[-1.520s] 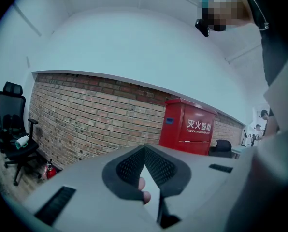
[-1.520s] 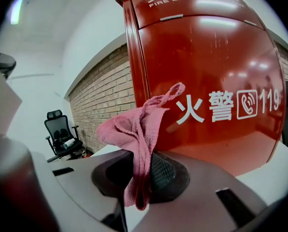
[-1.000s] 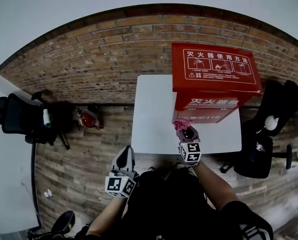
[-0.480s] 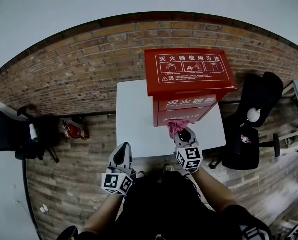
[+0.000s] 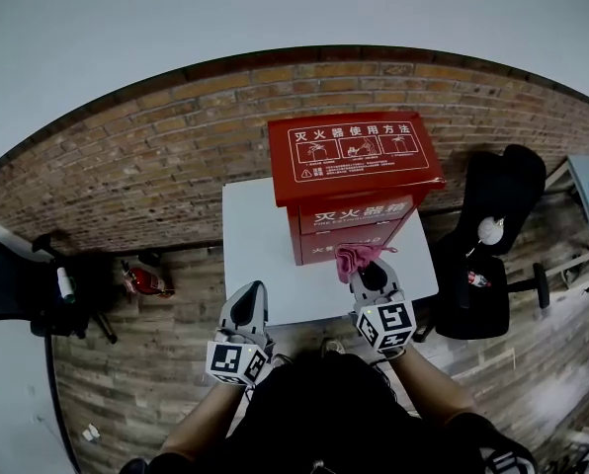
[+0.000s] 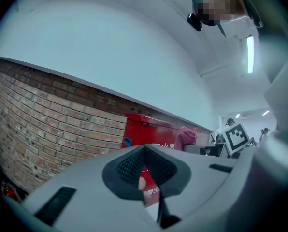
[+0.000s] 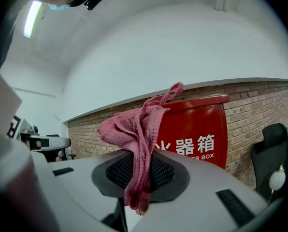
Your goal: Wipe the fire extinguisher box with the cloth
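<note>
The red fire extinguisher box [image 5: 356,186] stands on a white table [image 5: 265,255] against the brick wall; it also shows as a red box [image 7: 199,137] in the right gripper view and as a red box [image 6: 149,132] in the left gripper view. My right gripper [image 5: 364,265] is shut on a pink cloth [image 5: 354,258], held just in front of the box's lower front face. The pink cloth [image 7: 136,134] hangs bunched from the closed jaws. My left gripper [image 5: 247,299] is shut and empty, low at the table's near left edge, apart from the box.
A black office chair [image 5: 492,235] stands right of the table. Another dark chair [image 5: 23,289] is at far left, with a small red extinguisher [image 5: 141,281] on the brick floor beside it. The brick wall [image 5: 156,156] rises behind the box.
The view has shifted, so the box and table sit further left. My right gripper with the cloth stays at the box's lower front, slightly further right. The left gripper holds its place.
</note>
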The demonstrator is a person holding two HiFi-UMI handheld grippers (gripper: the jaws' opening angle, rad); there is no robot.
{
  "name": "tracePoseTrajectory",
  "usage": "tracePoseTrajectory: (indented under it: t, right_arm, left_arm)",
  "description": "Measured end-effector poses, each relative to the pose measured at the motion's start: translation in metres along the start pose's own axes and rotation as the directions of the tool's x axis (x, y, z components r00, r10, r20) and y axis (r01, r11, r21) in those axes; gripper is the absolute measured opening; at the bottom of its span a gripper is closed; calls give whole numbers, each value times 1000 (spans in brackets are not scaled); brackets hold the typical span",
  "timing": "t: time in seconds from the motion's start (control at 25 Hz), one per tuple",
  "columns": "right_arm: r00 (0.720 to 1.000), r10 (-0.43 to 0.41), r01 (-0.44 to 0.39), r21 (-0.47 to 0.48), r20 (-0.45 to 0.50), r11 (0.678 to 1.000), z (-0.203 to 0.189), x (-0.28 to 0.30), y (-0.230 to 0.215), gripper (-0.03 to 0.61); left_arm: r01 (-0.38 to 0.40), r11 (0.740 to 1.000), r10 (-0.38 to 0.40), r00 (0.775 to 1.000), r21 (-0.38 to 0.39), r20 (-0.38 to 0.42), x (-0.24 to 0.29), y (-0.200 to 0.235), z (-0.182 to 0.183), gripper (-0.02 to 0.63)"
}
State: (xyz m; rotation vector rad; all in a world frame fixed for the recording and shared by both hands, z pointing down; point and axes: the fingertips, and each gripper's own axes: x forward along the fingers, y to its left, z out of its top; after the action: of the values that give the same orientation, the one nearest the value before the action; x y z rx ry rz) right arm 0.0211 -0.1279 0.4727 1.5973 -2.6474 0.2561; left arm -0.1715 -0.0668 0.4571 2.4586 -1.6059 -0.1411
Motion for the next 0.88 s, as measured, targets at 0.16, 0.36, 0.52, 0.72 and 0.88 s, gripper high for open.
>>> tracePoseTrajectory:
  t: [0.16, 0.36, 0.52, 0.72, 0.88]
  right_arm:
    - [1000, -3, 3, 7, 10, 1000, 19, -10, 0, 77]
    - [1000, 1, -1, -13, 13, 1000, 25, -15, 7, 74]
    - [1000, 4, -3, -22, 15, 1000, 27, -15, 11, 74]
    - [1000, 5, -4, -33, 24, 999, 31, -15, 14, 74]
    - [1000, 3, -2, -34, 24, 999, 34, -15, 18, 74]
  left_arm:
    - [35, 999, -35, 999, 10, 3, 9, -11, 10, 34]
    - [59, 998, -59, 998, 26, 19, 14, -15, 21, 34]
    - [63, 998, -63, 998, 17, 22, 17, -14, 23, 34]
    - [61, 998, -61, 998, 15, 19, 17, -10, 19, 34]
    - [53, 998, -53, 999, 15, 13, 15, -6, 16, 34]
